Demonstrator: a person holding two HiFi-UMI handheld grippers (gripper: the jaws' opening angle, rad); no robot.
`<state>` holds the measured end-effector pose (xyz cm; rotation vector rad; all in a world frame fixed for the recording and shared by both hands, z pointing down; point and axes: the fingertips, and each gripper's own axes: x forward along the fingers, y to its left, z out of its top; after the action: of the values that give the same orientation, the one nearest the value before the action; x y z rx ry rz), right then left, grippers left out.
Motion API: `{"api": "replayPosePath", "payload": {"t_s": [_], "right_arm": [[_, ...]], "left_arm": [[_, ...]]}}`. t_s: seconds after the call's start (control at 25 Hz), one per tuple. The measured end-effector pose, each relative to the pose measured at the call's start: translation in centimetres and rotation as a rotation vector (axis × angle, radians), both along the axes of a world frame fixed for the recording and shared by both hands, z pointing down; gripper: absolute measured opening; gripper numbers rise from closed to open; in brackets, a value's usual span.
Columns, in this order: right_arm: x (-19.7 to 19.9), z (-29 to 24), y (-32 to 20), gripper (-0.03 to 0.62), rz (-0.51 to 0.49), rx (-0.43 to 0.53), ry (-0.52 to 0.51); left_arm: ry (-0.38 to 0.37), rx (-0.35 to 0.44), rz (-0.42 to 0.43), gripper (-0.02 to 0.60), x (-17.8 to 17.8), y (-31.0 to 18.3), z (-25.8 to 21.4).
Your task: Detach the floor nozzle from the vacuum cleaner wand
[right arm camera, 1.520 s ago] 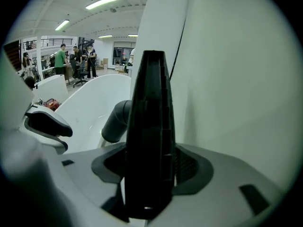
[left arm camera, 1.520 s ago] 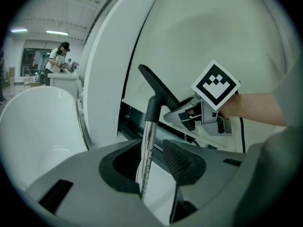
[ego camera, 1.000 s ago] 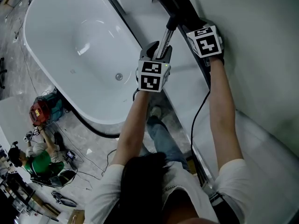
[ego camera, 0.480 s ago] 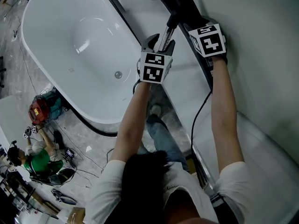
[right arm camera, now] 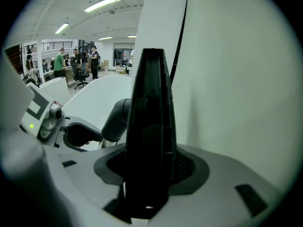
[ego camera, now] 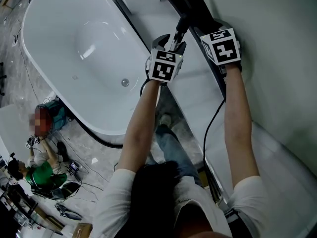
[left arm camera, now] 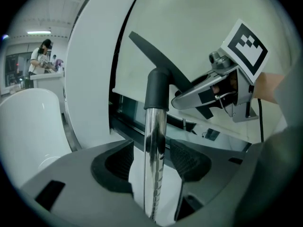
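Left gripper (left arm camera: 154, 163): pads stand clear on both sides of the chrome wand (left arm camera: 154, 136), which runs up between them; jaws have just been opening, so the wand sits between them unclamped. Right gripper (right arm camera: 152, 169): pads closed on the black floor nozzle (right arm camera: 151, 112), gripping its narrow body. Wand enters the nozzle through a dark collar (left arm camera: 157, 86) just beyond the left jaws; joint not yet parted.

Handling, judged: nozzle is stiff moulded plastic, probably light, matt enough for the pads to bite; wand is rigid polished metal, slippery, likely to slide or spin in a loose grip; best hold looks to be on the tube close under the collar, with a straight pull along the tube; no release catch visible.

Location: nozzle lies along the wall-side edge of a white ledge (ego camera: 195, 90); plain white wall (ego camera: 277, 58) to its right; white bathtub (ego camera: 74, 48) off the ledge's left edge.

Room: grey floor (ego camera: 94, 148) with loose cables; a person in green (ego camera: 43, 175) sits there; open hall with strip lights (right arm camera: 104, 3) beyond.
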<state>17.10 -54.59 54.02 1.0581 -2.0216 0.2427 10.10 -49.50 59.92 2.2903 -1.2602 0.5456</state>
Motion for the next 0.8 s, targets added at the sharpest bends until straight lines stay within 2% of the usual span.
{"api": "replayPosePath", "payload": {"t_s": [0.2, 0.32, 0.44, 0.64, 0.8], "right_arm": [[0.2, 0.3, -0.1, 0.222, 0.0, 0.0, 0.002], [0.0, 0.2, -0.2, 0.222, -0.003, -0.001, 0.0], [0.1, 0.2, -0.1, 0.222, -0.004, 0.002, -0.003], [0.3, 0.3, -0.1, 0.222, -0.004, 0.004, -0.006], [0.3, 0.3, 0.1, 0.222, -0.006, 0.007, -0.004]], "left_arm": [[0.021, -0.011, 0.001, 0.224, 0.7, -0.9, 0.7], [-0.002, -0.011, 0.022, 0.224, 0.9, -1.3, 1.0], [-0.007, -0.011, 0.003, 0.224, 0.9, -1.6, 1.2], [-0.006, -0.01, 0.03, 0.158, 1.7, -1.6, 1.2], [0.007, -0.005, 0.037, 0.15, 1.7, -1.4, 1.2]]}}
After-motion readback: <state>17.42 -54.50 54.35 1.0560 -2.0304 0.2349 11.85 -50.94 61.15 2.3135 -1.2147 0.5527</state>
